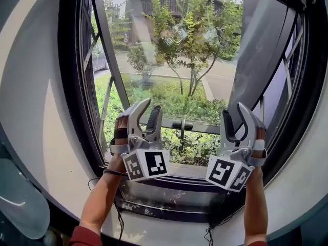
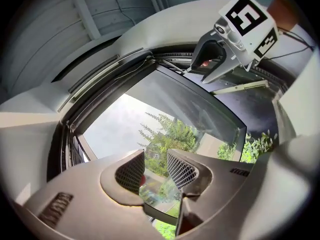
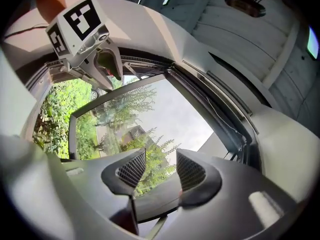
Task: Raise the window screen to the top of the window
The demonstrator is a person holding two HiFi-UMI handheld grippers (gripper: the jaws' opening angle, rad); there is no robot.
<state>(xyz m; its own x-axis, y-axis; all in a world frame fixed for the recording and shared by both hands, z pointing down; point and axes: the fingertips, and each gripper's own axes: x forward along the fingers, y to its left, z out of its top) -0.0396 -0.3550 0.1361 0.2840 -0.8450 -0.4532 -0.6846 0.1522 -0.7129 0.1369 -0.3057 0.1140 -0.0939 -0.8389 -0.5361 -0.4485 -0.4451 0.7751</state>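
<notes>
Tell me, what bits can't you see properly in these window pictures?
Head view: the window frame is cut off at its top by the picture's upper edge.
Head view: the left gripper and right gripper hide part of the sill.
Head view: a pale rounded thing, lower left, is blurred and cut by the edge.
Left gripper view: a dark sheet over the upper glass may be the screen; its mesh is too fine.
</notes>
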